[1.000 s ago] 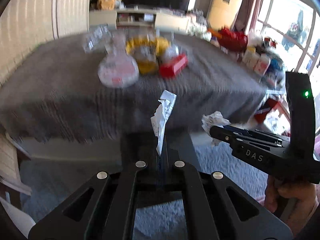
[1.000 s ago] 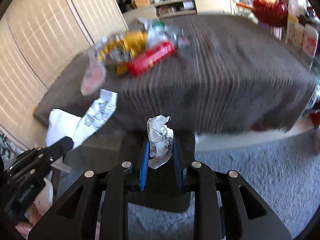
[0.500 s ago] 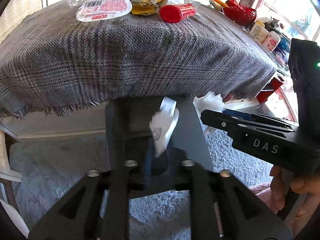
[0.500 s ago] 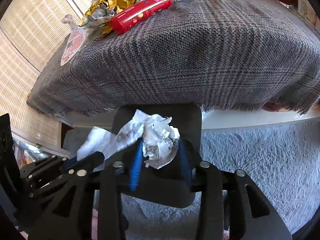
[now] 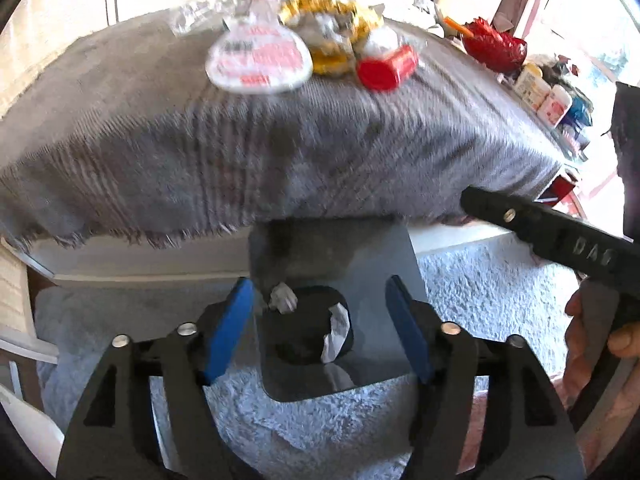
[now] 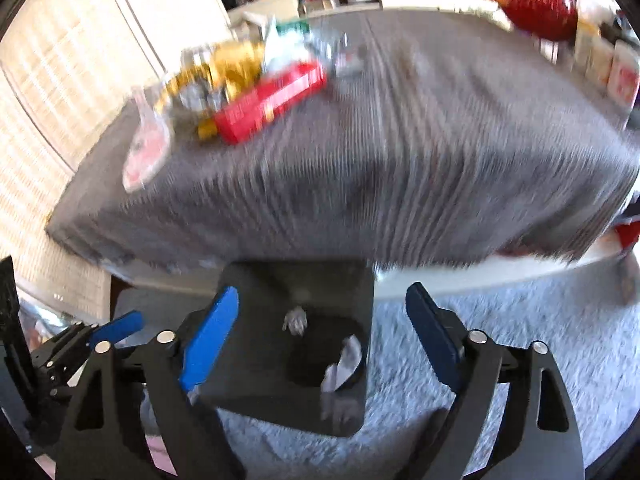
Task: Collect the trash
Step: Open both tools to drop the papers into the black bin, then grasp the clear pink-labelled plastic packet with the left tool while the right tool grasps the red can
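My left gripper (image 5: 319, 282) hangs over a dark bin (image 5: 372, 264) on the rug, its jaws opening with nothing gripped. Below it, a small crumpled paper ball (image 5: 283, 300) and a white paper strip (image 5: 336, 334) lie loose at the bin's round hole. My right gripper (image 6: 322, 292) is over the same bin (image 6: 256, 360), jaws also opening and empty, with the ball (image 6: 296, 320) and strip (image 6: 344, 364) beneath. Each gripper shows in the other's view: the right gripper (image 5: 520, 220) at the right, the left gripper (image 6: 116, 328) at the lower left.
Behind the bin a table under a grey cloth (image 5: 160, 140) carries more trash: a red box (image 5: 386, 68), a yellow wrapper (image 5: 332, 20) and a round white-and-pink packet (image 5: 258, 60). A red bowl (image 5: 494, 46) and bottles stand at the far right. A hand (image 5: 600, 332) holds the right gripper.
Both grippers let go of their paper: the strip left the left jaws and the crumpled ball left the right jaws, and both dropped to the bin's hole. Both pairs of jaws spread wide.
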The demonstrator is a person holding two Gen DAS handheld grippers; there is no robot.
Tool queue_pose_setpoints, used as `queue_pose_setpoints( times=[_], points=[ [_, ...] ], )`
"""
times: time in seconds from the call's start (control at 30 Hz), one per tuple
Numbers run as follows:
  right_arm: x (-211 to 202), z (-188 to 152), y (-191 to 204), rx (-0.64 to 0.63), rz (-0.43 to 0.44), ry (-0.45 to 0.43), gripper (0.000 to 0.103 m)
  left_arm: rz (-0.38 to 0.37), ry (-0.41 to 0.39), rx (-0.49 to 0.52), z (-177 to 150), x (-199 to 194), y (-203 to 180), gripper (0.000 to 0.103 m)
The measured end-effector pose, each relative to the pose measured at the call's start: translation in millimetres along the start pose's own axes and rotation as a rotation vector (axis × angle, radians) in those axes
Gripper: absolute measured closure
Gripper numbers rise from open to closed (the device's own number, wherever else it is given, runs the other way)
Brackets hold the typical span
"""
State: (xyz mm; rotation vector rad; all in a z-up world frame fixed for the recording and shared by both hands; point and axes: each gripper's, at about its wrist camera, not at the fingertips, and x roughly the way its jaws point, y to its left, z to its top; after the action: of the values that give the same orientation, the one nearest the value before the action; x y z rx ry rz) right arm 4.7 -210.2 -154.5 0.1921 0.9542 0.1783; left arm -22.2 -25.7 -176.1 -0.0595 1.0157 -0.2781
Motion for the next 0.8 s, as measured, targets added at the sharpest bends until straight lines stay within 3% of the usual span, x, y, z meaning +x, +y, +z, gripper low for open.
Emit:
queue_pose_setpoints(
  times=[0.13, 0.27, 0.4, 0.57, 0.8],
  points=[
    [-11.7, 29.5, 3.6, 0.004, -0.009, -0.035, 0.013, 0.019, -0.056, -0.001, 24.4, -20.4, 3.3, 0.027],
    [-11.4, 56.8, 13.7, -0.046, -0.05, -0.052, 0.013, 0.054, -0.1, 0.024, 47.8, -30.7, 6.6, 0.025],
    [-5.0, 75.1, 19.7, -0.063, -0.067, -0.065, 0.013, 0.08, -0.126, 0.03, 70.4, -27.0, 14.2, 0.025],
    [15.6, 84.8, 11.9, 0.004, -0.051, -0.056, 0.013, 0.087, -0.143, 0.021, 93.3, -13.9, 26.9, 0.025],
    [40.2, 97.7, 9.1, 0.072, 0.0, -0.052, 0.024, 0.089, -0.163, 0.021, 116.2, 2.4, 30.2, 0.025]
  ],
)
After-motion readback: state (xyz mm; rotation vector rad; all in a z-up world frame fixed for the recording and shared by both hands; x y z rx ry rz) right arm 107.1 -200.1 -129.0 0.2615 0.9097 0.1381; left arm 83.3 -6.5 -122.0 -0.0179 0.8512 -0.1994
